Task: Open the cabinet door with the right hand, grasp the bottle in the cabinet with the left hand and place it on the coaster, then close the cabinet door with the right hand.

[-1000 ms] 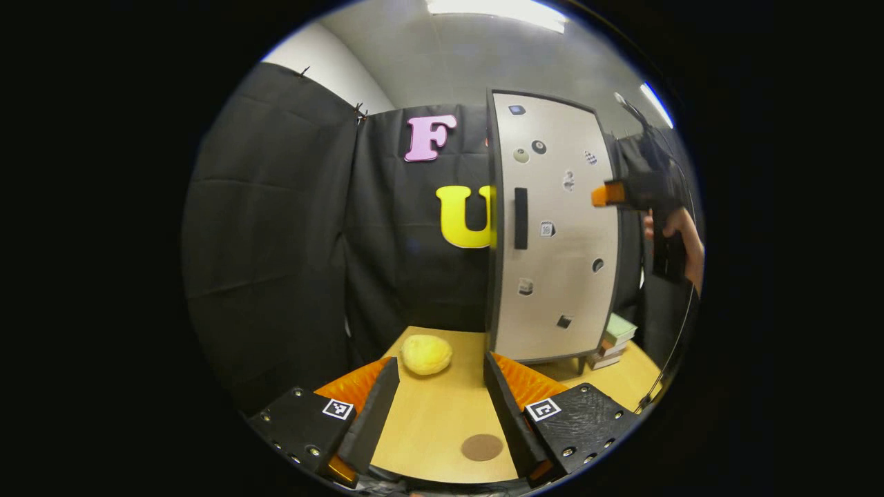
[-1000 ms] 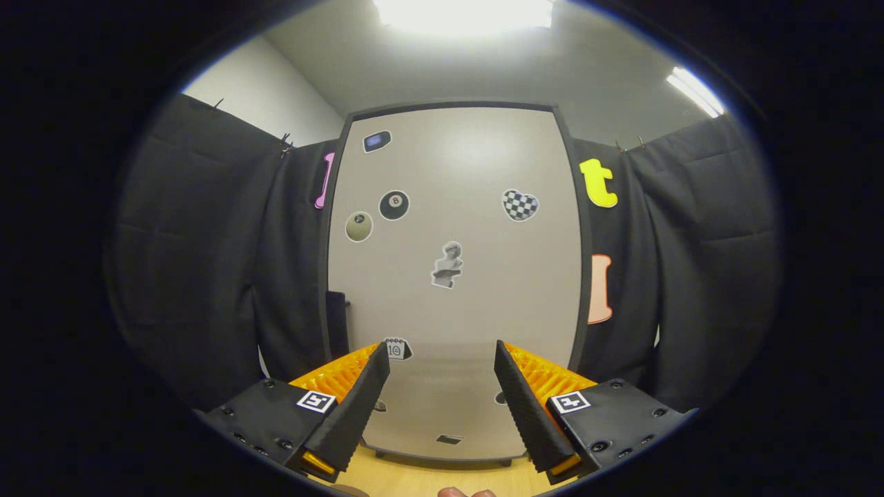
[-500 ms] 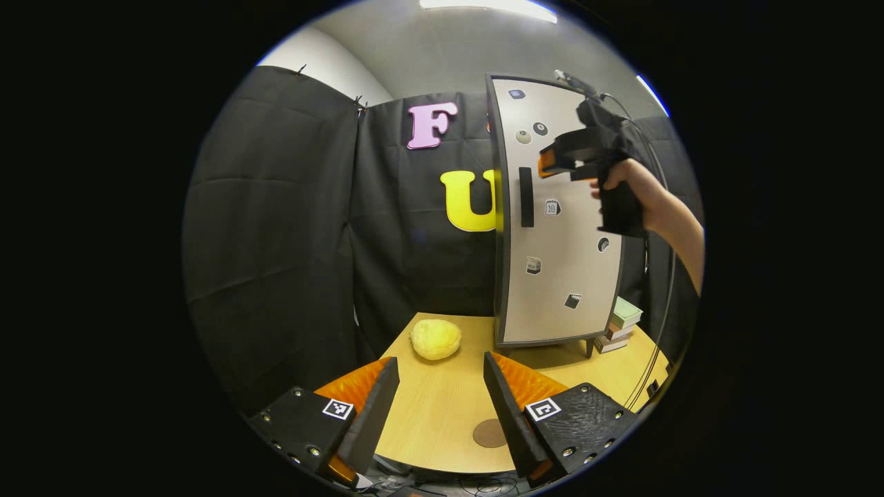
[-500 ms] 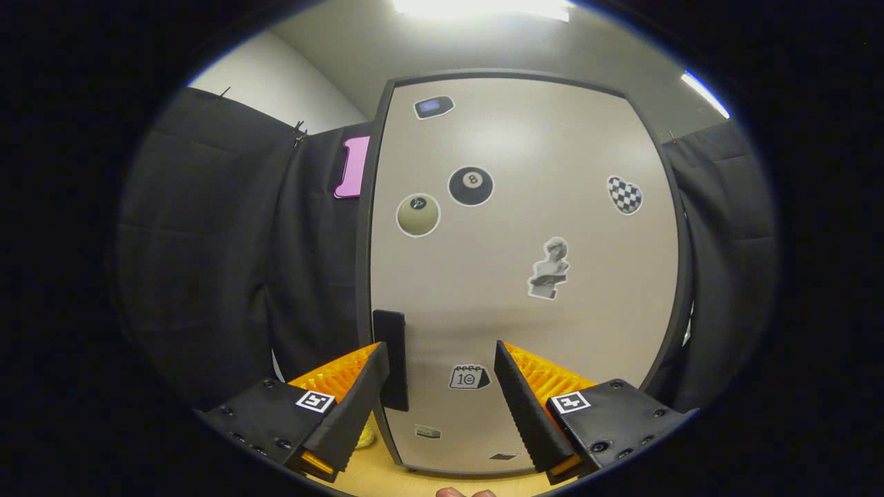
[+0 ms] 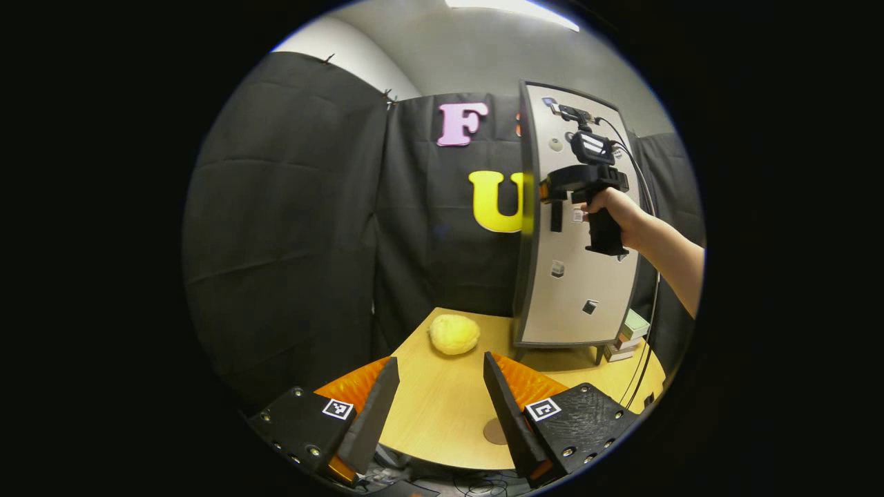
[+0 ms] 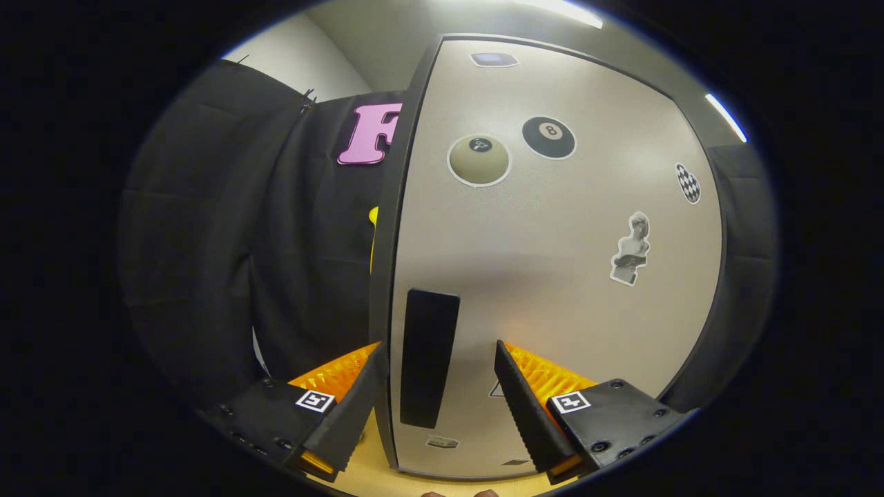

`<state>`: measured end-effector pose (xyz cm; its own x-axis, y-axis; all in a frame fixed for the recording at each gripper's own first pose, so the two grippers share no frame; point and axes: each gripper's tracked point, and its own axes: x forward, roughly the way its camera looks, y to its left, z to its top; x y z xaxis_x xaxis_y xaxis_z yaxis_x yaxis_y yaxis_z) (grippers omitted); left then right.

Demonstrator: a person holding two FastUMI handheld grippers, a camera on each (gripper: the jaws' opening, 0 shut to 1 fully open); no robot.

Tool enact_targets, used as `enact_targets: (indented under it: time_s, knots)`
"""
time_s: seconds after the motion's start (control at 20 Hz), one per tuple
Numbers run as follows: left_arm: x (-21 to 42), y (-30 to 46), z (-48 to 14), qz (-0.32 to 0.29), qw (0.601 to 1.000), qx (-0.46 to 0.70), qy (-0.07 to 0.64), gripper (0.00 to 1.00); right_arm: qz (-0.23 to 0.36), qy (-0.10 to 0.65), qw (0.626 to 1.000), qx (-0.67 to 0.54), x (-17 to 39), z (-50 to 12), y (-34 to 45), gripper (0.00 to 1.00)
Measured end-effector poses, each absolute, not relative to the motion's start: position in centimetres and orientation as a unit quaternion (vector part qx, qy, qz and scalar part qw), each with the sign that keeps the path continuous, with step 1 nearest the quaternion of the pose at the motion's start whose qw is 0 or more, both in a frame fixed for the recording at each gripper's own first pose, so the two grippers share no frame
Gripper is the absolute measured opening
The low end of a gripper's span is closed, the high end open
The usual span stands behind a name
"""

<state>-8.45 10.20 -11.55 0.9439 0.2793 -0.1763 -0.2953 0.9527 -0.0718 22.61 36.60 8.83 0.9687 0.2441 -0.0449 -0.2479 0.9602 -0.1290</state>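
The cabinet door (image 6: 552,276) is seen shut in the right gripper view, pale, dotted with stickers and framed by a dark edge. Its dark upright handle (image 6: 428,355) is set near the door's left edge, at about seven o'clock on the panel. The right gripper (image 6: 438,386) is held with its fingers spread wide apart, and the handle is seen in the gap between them, nearer the left finger; whether either finger touches it cannot be told, and nothing is gripped.

In the left gripper view the cabinet (image 5: 577,228) is seen at two o'clock, standing on the wooden table (image 5: 442,421). The right gripper (image 5: 552,190) is seen there at the handle (image 5: 556,215), carried by a hand (image 5: 615,210). The coaster (image 5: 495,431), a brown disc, is seen at six o'clock on the table, partly hidden behind a finger (image 5: 507,407) of the left gripper (image 5: 435,407), whose fingers are wide apart and empty. A yellow lump (image 5: 454,333) is seen farther back, and a stack of books (image 5: 628,335) at four o'clock beside the cabinet.
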Motion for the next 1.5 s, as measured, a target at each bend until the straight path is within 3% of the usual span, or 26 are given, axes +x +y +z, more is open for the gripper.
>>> enact_targets:
  time_s: [0.05,0.15,0.2,0.25,0.4,0.65,0.8,0.85,0.9,1.3,1.45,1.5]
  knots:
    - [-8.8,10.8,-11.8,0.153,0.983,-0.051,0.085,0.72,0.117,0.023,0.991,-0.063,22.9,8.4,36.6,0.98]
    - [-9.4,11.4,-12.2,0.165,0.981,-0.054,0.087,0.72,0.106,0.025,0.993,-0.051,23.1,8.5,36.5,0.89]
    - [-9.7,11.7,-12.2,0.169,0.98,-0.054,0.088,0.72,0.107,0.027,0.993,-0.049,22.9,8.5,36.6,0.77]
    - [-9.8,11.6,-12.1,0.17,0.98,-0.053,0.087,0.72,0.117,0.03,0.992,-0.045,22.9,8.4,37.2,0.74]
    - [-9.8,11.3,-11.8,0.168,0.981,-0.048,0.083,0.72,0.12,0.066,0.99,-0.022,22.7,7.2,37.8,0.4]
    - [-9.8,10.4,-11.1,0.156,0.984,-0.036,0.077,0.72,0.126,0.07,0.989,-0.023,22.8,6.9,37.9,0.27]
    - [-9.9,9.8,-10.6,0.149,0.986,-0.035,0.07,0.72,0.147,0.063,0.986,-0.035,22.6,7.0,38.0,0.11]
    - [-10.0,9.8,-10.6,0.148,0.986,-0.035,0.07,0.72,0.156,0.071,0.985,-0.036,22.6,7.0,37.9,0.11]
    - [-10.0,9.6,-10.7,0.146,0.986,-0.038,0.071,0.75,0.161,0.069,0.984,-0.036,22.5,7.0,37.9,0.03]
    - [-8.8,8.6,-11.4,0.13,0.988,-0.022,0.083,0.72,0.208,0.064,0.976,-0.029,20.8,7.0,37.5,0.06]
    - [-8.7,8.1,-11.6,0.119,0.989,-0.021,0.09,0.72,0.229,0.058,0.971,-0.03,20.4,7.0,37.1,0.02]
    - [-8.8,8.2,-11.9,0.116,0.988,-0.029,0.099,0.72,0.237,0.055,0.97,-0.025,20.4,6.9,37.1,0.06]
